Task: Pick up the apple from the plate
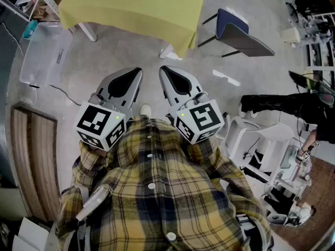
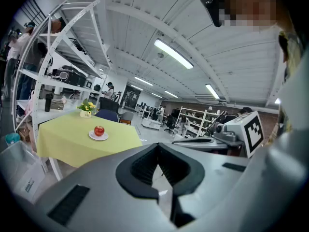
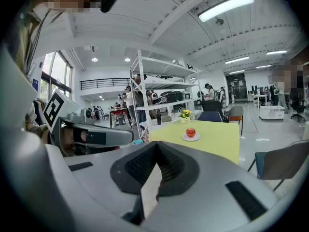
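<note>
- Nearest, tucked against the plaid shirt (image 1: 157, 192): left gripper (image 1: 137, 73) and right gripper (image 1: 163, 70) side by side, pointing a little below level
- Jaws of each brought together at the tips, with nothing between them
- Ahead, across a stretch of bare floor (image 1: 131, 51): table (image 1: 157, 14) under a yellow cloth, well apart from both grippers
- On the table, a small white plate (image 3: 185, 138), and on its middle the apple (image 3: 190, 132), red and upright, alone there
- Beyond the plate, a pot of yellow flowers (image 3: 185, 115), clear of the apple
- Probably firm and fairly light, with smooth, slippery skin that could bruise under a hard pinch
- Best taken across the widest part, pads on opposite sides, after opening the jaws wide
- Worth lifting straight up, since the plate looks light enough to slide or tip
</note>
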{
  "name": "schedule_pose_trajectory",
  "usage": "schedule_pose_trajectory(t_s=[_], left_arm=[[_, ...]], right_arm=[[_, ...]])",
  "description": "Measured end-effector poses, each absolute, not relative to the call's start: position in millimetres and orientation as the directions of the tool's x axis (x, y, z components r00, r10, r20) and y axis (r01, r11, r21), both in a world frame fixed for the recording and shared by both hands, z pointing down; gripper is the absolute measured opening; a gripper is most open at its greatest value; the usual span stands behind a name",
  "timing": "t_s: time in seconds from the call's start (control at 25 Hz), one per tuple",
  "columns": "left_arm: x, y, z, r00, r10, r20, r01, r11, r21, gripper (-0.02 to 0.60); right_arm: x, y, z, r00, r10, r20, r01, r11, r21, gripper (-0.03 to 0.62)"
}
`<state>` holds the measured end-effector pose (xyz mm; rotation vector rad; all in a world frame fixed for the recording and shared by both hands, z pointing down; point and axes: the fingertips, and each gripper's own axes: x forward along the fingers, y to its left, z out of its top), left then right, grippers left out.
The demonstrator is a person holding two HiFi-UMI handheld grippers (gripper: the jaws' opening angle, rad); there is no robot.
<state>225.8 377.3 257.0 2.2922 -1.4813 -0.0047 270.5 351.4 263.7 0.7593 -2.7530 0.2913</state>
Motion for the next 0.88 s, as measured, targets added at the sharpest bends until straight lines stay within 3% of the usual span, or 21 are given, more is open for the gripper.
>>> schedule_pose_trajectory(t_s=[0.88], left_arm=[[232.2,397.4,255.1,0.351,-0.916,0.192,-0.907,-0.282,0.313,0.008]], right_arm=[[295.7,362.7,282.0,-0.843,-0.443,0.305,-0.507,0.844,-0.175,-0.003]])
